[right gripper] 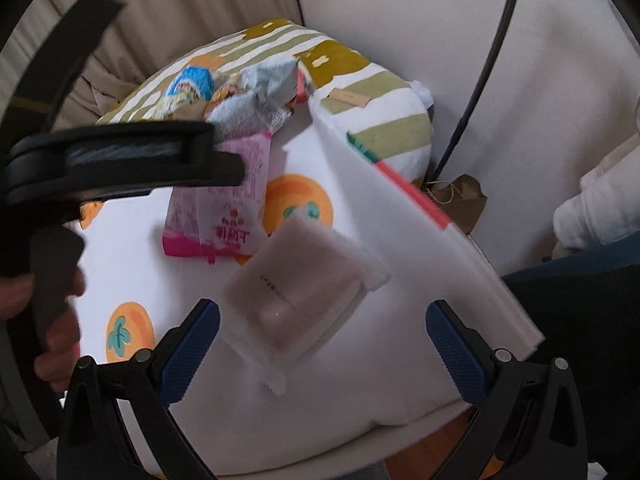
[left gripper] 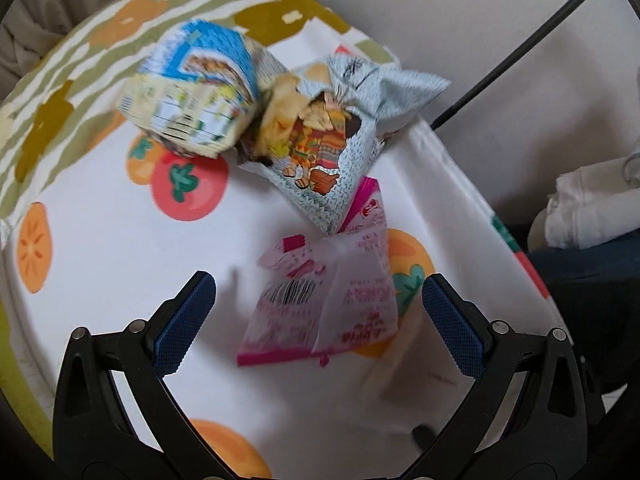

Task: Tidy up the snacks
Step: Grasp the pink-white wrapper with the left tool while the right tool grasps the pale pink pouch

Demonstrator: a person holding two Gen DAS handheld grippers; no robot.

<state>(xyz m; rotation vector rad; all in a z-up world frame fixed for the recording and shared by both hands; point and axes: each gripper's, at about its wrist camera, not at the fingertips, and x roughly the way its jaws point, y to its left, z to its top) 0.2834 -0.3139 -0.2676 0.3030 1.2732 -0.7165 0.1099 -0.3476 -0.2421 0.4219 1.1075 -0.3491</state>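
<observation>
Several snack packs lie on a fruit-print cloth [left gripper: 100, 260]. In the left wrist view a pink-and-white pack [left gripper: 324, 300] lies just ahead of my open, empty left gripper [left gripper: 318, 312]. Beyond it lie a pale blue cartoon bag [left gripper: 332, 148] and a blue-and-yellow pack [left gripper: 192, 92]. In the right wrist view a frosted white pouch [right gripper: 300, 296] lies between the fingers of my open right gripper [right gripper: 322, 340]. The pink pack [right gripper: 218, 208] lies behind it. The left gripper's black body [right gripper: 120, 160] crosses the left of that view.
The cloth covers a cushion whose right edge [right gripper: 440, 240] drops off. A striped green pillow [right gripper: 380, 112] sits at the back. A black cable [right gripper: 480, 80] runs down the wall, a brown paper bag [right gripper: 460, 196] lies below it, and white fabric [left gripper: 592, 208] lies right.
</observation>
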